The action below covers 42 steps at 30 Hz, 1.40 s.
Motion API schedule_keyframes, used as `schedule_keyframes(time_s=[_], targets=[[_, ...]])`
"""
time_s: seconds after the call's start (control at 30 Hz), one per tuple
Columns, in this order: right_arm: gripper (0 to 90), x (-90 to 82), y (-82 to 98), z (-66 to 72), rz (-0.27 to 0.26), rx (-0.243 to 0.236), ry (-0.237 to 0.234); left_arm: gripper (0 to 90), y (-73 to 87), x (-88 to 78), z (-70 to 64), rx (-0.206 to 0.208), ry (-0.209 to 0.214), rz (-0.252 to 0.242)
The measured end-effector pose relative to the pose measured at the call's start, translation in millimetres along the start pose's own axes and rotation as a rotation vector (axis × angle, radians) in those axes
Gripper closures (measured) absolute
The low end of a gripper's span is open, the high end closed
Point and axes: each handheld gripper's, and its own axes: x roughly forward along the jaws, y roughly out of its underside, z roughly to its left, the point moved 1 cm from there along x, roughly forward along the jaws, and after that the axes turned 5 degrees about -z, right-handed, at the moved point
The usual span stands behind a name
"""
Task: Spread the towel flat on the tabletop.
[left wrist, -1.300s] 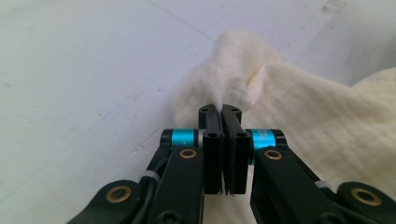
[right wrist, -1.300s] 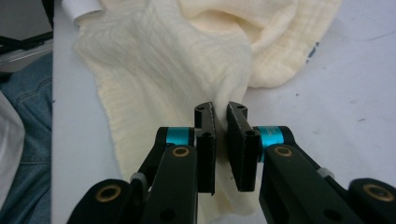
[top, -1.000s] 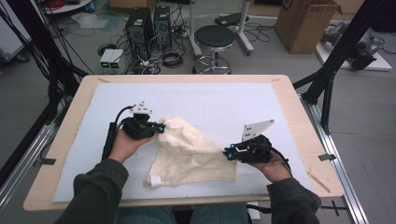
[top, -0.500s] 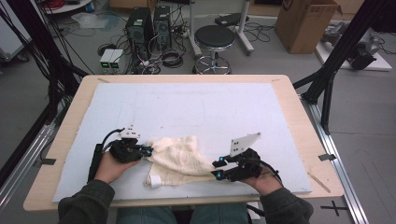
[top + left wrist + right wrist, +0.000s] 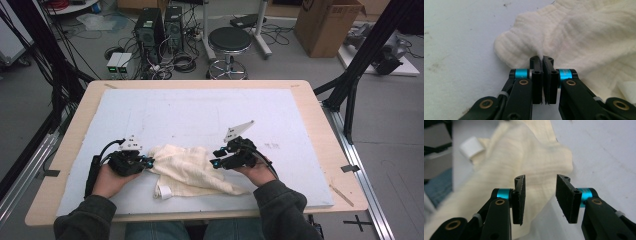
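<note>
A crumpled cream cloth [image 5: 192, 170] lies on the white mat [image 5: 200, 110] near the front edge. At the cloth's left end my left gripper [image 5: 148, 162] is shut on a pinch of its edge. The left gripper view shows the fabric [image 5: 584, 37] squeezed between the closed pads [image 5: 536, 68]. My right gripper [image 5: 215, 161] rests at the cloth's right side. Its jaws have just been opening. In the right gripper view the right gripper [image 5: 540, 185] gapes above the cloth [image 5: 531, 152] with nothing pressed between the pads. A white tag [image 5: 471, 146] shows at the cloth's far edge.
The mat covers most of a wooden table [image 5: 325, 130], whose front edge is close to the cloth. Beyond the table stand a black stool [image 5: 230, 40], computer towers [image 5: 160, 25] and a cardboard box [image 5: 325, 22]. Black frame posts [image 5: 350, 85] rise at the right.
Both hands drew the cloth toward the front edge, bunching it. The right gripper let go of the cloth, opened, and shifted left over it. The left gripper stayed shut on the cloth.
</note>
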Motion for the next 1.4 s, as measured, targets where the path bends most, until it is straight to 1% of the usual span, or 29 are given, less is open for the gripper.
schedule_keyframes(time_s=[0.07, 0.1, 0.13, 0.17, 0.27, 0.33, 0.4, 0.43, 0.47, 0.5, 0.57, 0.63, 0.7, 0.73, 0.83, 0.87, 0.9, 0.93, 1.0, 1.03, 1.07, 1.1, 1.13, 1.17, 1.2, 1.23, 1.27, 1.3, 1.4], targets=[[59.6, 9.8, 2.5, -2.7, 0.018, 0.012, 0.016, 86.3, 6.2, -2.5, 2.6, -0.018, 0.003, -0.007], [59.6, 14.7, 4.1, -4.0, 0.034, 0.020, 0.036, 86.3, 7.9, -3.2, 3.7, -0.022, 0.003, -0.007], [59.7, 17.6, 5.1, -5.4, 0.037, 0.020, 0.044, 86.3, 9.5, -3.8, 4.9, -0.029, 0.004, -0.013], [60.0, 21.0, 6.1, -6.0, 0.042, 0.037, 0.041, 86.2, 10.1, -4.1, 5.2, -0.037, 0.007, -0.022], [62.4, 30.3, 7.4, -6.4, 0.056, 0.028, 0.055, 86.2, 9.3, -4.4, 4.9, -0.036, 0.012, -0.037], [66.8, 35.3, 7.2, -5.0, 0.067, 0.017, 0.065, 86.1, 9.0, -3.4, 4.4, -0.035, 0.014, -0.039], [75.3, 40.6, 7.0, -3.8, 0.079, -0.003, 0.054, 86.0, 8.7, -2.5, 4.2, -0.036, 0.016, -0.043], [77.9, 42.5, 7.0, -2.9, 0.085, -0.014, 0.055, 85.9, 8.5, -2.6, 4.0, -0.037, 0.016, -0.046], [82.5, 41.8, 6.4, -2.9, 0.084, -0.015, 0.052, 85.8, 8.4, -2.9, 4.0, -0.038, 0.017, -0.049], [85.0, 40.4, 6.2, -3.0, 0.080, -0.012, 0.047, 85.7, 8.2, -3.6, 4.0, -0.041, 0.020, -0.055], [86.4, 36.0, 6.4, -3.9, 0.075, -0.005, 0.041, 85.7, 7.2, -5.0, 3.9, -0.050, 0.026, -0.076], [87.0, 28.5, 6.0, -4.7, 0.058, -0.013, 0.050, 85.7, 5.6, -5.7, 3.6, -0.056, 0.036, -0.092], [87.1, 17.5, 5.0, -5.7, 0.043, -0.003, 0.067, 85.7, 3.5, -4.9, 1.8, -0.061, 0.046, -0.105], [87.1, 13.3, 4.5, -6.2, 0.039, -0.006, 0.075, 85.7, 2.1, -4.3, 0.8, -0.059, 0.049, -0.108], [87.0, -4.6, 1.3, -9.2, 0.039, -0.022, 0.128, 85.7, -4.1, -0.4, -3.7, -0.067, 0.068, -0.129], [87.0, -10.7, 0.0, -11.4, 0.042, -0.031, 0.153, 85.8, -6.6, 1.4, -5.3, -0.066, 0.073, -0.135], [87.1, -16.2, -1.2, -13.7, 0.036, -0.033, 0.171, 85.7, -8.9, 3.5, -7.1, -0.066, 0.081, -0.137], [87.1, -20.7, -2.1, -16.0, 0.025, -0.023, 0.193, 85.7, -10.7, 6.3, -8.7, -0.064, 0.086, -0.136], [86.0, -23.6, -2.0, -21.0, 0.017, -0.012, 0.234, 85.7, -12.2, 12.3, -12.0, -0.057, 0.087, -0.117], [81.9, -20.7, -0.6, -23.5, 0.020, -0.006, 0.245, 85.5, -12.0, 14.5, -12.3, -0.049, 0.089, -0.103], [79.0, -15.3, 2.1, -24.5, 0.030, 0.011, 0.242, 84.9, -11.4, 15.9, -12.4, -0.049, 0.093, -0.095], [75.6, -8.2, 5.4, -25.9, 0.045, 0.023, 0.201, 84.6, -10.8, 15.8, -12.2, -0.049, 0.098, -0.088], [74.5, -2.0, 8.4, -25.5, 0.055, 0.038, 0.170, 84.3, -10.2, 15.0, -11.5, -0.045, 0.095, -0.088], [73.6, 1.4, 10.7, -24.0, 0.060, 0.030, 0.171, 84.3, -9.3, 13.8, -11.1, -0.052, 0.097, -0.089], [72.4, 1.9, 12.3, -23.5, 0.047, 0.033, 0.165, 84.3, -8.3, 12.6, -10.1, -0.049, 0.095, -0.085], [69.1, 0.3, 13.4, -24.7, 0.030, 0.042, 0.161, 84.4, -7.1, 12.2, -9.1, -0.053, 0.093, -0.083], [65.6, -2.7, 14.5, -26.7, 0.023, 0.061, 0.165, 84.4, -6.0, 11.9, -8.1, -0.059, 0.097, -0.085], [64.9, -6.0, 15.9, -28.6, 0.026, 0.075, 0.175, 83.7, -5.2, 11.4, -7.5, -0.066, 0.100, -0.086], [56.6, -15.5, 23.2, -32.7, 0.036, 0.091, 0.233, 84.3, -4.8, 10.1, -7.0, -0.065, 0.101, -0.085]])
